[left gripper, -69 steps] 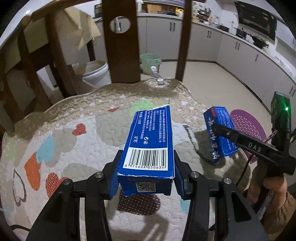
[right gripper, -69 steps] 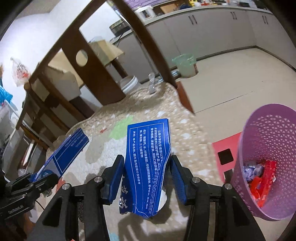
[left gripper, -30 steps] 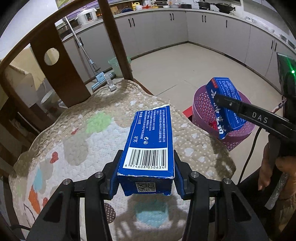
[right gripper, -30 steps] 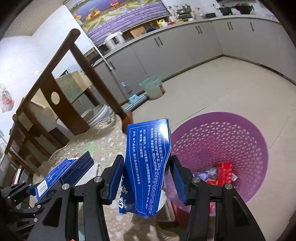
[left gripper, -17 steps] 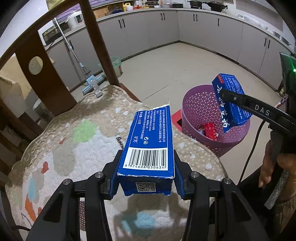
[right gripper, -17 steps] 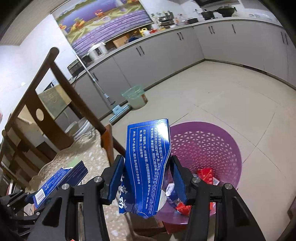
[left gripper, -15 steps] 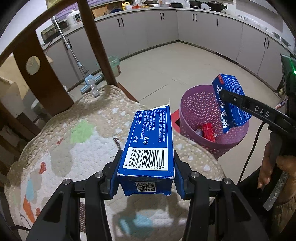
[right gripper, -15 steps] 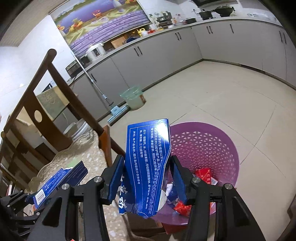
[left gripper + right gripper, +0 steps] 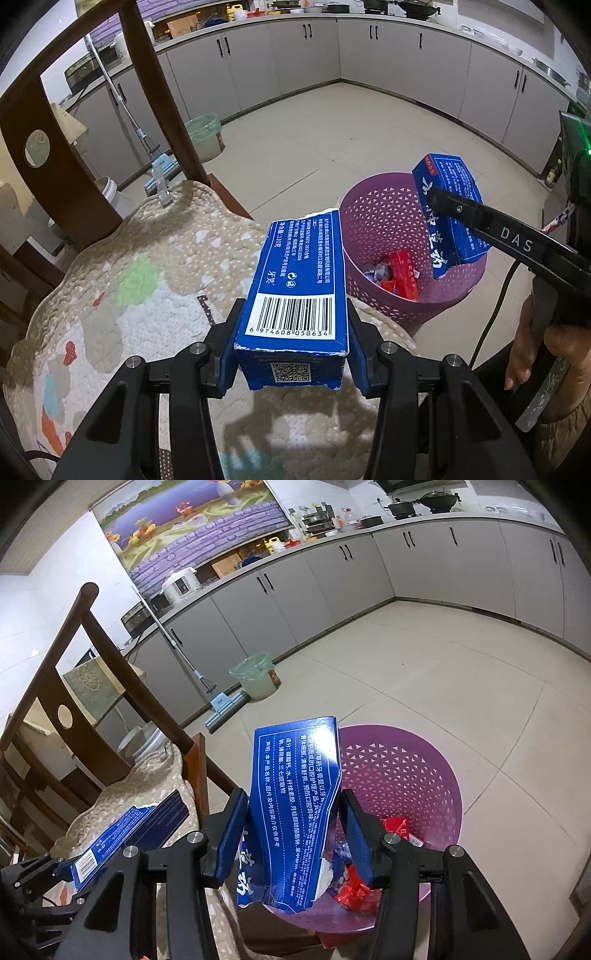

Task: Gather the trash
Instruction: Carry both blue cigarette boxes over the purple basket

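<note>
My left gripper [image 9: 293, 354] is shut on a blue toothpaste box [image 9: 299, 291] with a barcode, held above the quilted chair cushion [image 9: 147, 295]. My right gripper [image 9: 293, 830] is shut on a torn blue box [image 9: 295, 805] and holds it over the purple mesh basket [image 9: 424, 775]. In the left wrist view that torn box [image 9: 447, 206] hangs above the basket [image 9: 373, 221], clamped in the right gripper [image 9: 448, 206]. Red and silver wrappers [image 9: 399, 273] lie in the basket's bottom. The barcode box [image 9: 133, 834] shows at lower left in the right wrist view.
A dark wooden chair back [image 9: 155, 92] rises behind the cushion. A green bin [image 9: 256, 677] and a mop [image 9: 221, 703] stand by the grey cabinets [image 9: 369, 48]. A hand [image 9: 532, 339] grips the right tool's handle. Beige tiled floor [image 9: 461, 672] lies around the basket.
Both grippers have swung from over the cushion toward the purple basket; the torn box now hangs above its opening. The grips on both boxes are unchanged.
</note>
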A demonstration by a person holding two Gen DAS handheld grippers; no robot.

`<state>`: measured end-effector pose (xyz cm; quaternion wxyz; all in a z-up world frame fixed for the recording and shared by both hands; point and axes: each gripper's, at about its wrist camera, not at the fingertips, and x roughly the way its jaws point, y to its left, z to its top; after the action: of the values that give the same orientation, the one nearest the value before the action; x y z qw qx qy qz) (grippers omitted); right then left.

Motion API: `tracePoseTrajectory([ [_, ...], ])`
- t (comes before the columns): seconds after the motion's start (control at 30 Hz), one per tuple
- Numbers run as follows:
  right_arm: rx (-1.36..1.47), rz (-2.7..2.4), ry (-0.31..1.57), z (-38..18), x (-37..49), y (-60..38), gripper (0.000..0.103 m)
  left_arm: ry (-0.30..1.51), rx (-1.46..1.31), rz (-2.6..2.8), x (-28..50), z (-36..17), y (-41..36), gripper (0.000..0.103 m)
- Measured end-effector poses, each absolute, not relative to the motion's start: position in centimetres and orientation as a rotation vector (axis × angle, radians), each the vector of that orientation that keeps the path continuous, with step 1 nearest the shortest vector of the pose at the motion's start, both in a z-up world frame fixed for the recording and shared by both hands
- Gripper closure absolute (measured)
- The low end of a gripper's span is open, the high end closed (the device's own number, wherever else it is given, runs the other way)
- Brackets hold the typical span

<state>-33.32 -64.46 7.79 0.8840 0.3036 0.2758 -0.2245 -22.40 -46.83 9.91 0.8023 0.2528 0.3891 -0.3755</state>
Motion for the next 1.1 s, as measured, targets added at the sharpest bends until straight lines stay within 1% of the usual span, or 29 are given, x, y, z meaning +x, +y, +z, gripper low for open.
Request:
tracePoseTrajectory([
  [0.67, 0.647, -0.484, 0.582, 7.3, -33.3, -65.0, 0.048, 0.826, 0.541, -0.845, -22.3, 10.3, -48.2, 0.056],
  [1.1, 0.675, -0.531, 0.586, 6.6, -33.7, -65.8, 0.048, 0.823, 0.493, -0.914, -21.6, 11.2, -51.7, 0.056],
])
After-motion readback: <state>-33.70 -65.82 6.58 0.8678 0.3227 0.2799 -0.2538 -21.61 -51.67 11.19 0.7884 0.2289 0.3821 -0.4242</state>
